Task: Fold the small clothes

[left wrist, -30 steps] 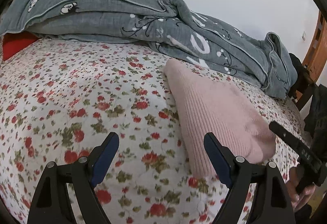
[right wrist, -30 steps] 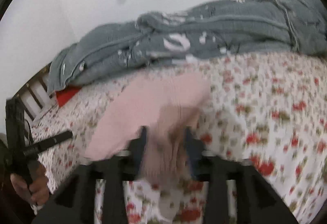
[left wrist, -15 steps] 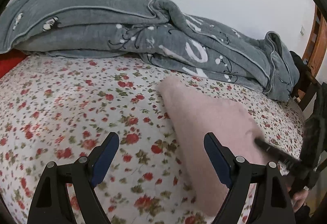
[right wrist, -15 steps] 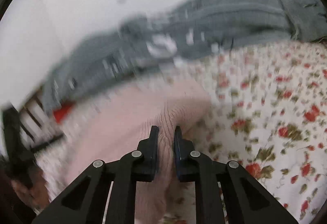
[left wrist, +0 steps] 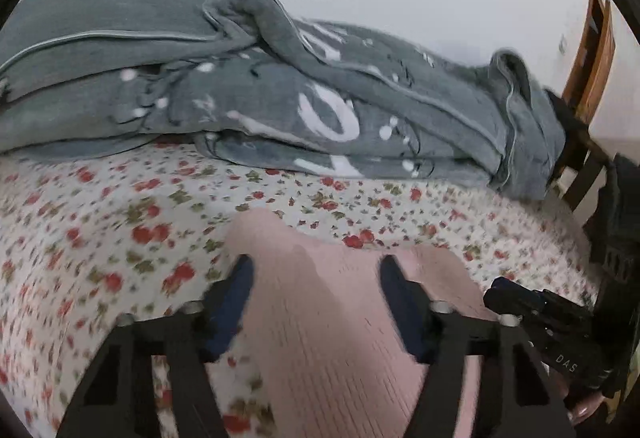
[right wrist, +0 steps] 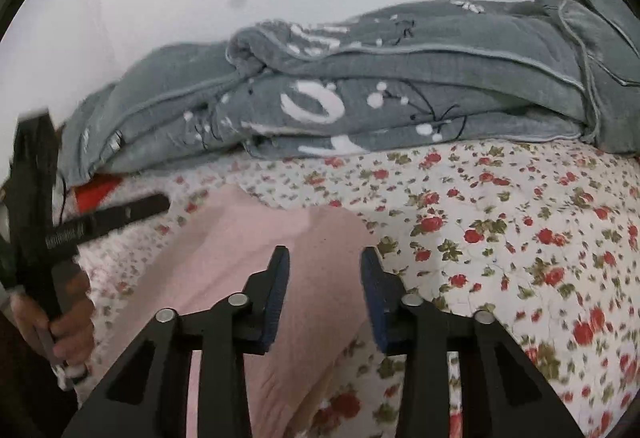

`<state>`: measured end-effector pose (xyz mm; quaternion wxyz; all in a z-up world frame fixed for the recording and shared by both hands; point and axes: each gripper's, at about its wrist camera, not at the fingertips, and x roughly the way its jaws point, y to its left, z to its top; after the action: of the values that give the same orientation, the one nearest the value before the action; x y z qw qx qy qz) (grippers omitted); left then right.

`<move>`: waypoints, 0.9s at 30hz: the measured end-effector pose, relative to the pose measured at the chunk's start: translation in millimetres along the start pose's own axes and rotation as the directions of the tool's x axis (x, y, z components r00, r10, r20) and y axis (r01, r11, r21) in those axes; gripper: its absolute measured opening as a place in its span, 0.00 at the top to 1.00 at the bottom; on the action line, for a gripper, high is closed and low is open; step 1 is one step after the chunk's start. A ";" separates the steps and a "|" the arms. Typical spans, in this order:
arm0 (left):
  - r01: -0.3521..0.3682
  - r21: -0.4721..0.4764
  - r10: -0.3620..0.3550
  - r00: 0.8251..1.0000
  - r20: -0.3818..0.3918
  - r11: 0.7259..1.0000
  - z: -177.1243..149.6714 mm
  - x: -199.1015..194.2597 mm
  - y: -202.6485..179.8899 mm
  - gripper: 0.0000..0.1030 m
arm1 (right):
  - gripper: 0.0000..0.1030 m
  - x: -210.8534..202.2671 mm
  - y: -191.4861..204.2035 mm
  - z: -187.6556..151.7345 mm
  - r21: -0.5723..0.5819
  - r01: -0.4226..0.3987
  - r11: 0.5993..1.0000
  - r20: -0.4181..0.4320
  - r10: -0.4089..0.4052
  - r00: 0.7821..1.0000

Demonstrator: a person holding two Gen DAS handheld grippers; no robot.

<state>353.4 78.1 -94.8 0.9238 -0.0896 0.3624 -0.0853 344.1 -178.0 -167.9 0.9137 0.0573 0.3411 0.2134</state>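
Observation:
A pink ribbed knit garment (left wrist: 320,334) lies folded on the flowered bed sheet (left wrist: 100,238). My left gripper (left wrist: 316,278) is open, its two fingers straddling the garment's far end from above. In the right wrist view the same pink garment (right wrist: 240,262) lies under my right gripper (right wrist: 324,270), which is open with the cloth between and below its fingers, not pinched. The other gripper shows at the edge of each view: right one (left wrist: 560,334), left one (right wrist: 72,230).
A crumpled grey blanket (left wrist: 280,106) with white print lies along the back of the bed against a white wall. A wooden bed frame (left wrist: 596,50) stands at the far right. A red item (right wrist: 96,190) peeks from under the blanket.
My right gripper has opened and let go of the pink garment it pinched. My left gripper has moved right and over the garment, its jaws now narrower.

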 end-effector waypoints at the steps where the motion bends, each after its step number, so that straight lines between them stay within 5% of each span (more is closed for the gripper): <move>1: -0.032 0.018 0.033 0.999 -0.023 0.999 1.5 10.1 -0.9 0.63 | 0.75 7.1 -1.7 0.3 -0.003 0.003 1.000 -0.018 -0.003 1.000; 8: -0.067 0.034 0.071 0.989 -0.128 0.997 -9.3 52.4 11.8 0.61 | 0.72 43.6 -7.4 -8.2 -0.031 0.047 0.998 -0.099 -0.049 0.994; 15: -0.069 0.049 0.075 0.989 -0.130 0.996 -13.5 56.8 16.9 0.58 | 0.69 61.7 -13.2 -3.8 -0.005 0.067 0.998 -0.120 -0.067 0.991; 19: -0.043 0.025 0.046 0.990 -0.133 0.999 -14.0 42.9 15.1 0.46 | 0.68 44.3 -9.1 1.7 -0.011 0.058 0.998 -0.088 -0.059 0.994; 27: -0.028 0.042 0.033 0.992 -0.118 0.999 -37.2 -1.3 -6.7 0.44 | 0.64 -15.5 37.7 -8.0 -0.125 -0.014 0.992 -0.021 0.011 1.000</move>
<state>326.3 68.0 -119.3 0.9033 -0.0604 0.4163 -0.0837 315.2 -151.0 -155.3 0.9106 -0.0003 0.3360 0.2406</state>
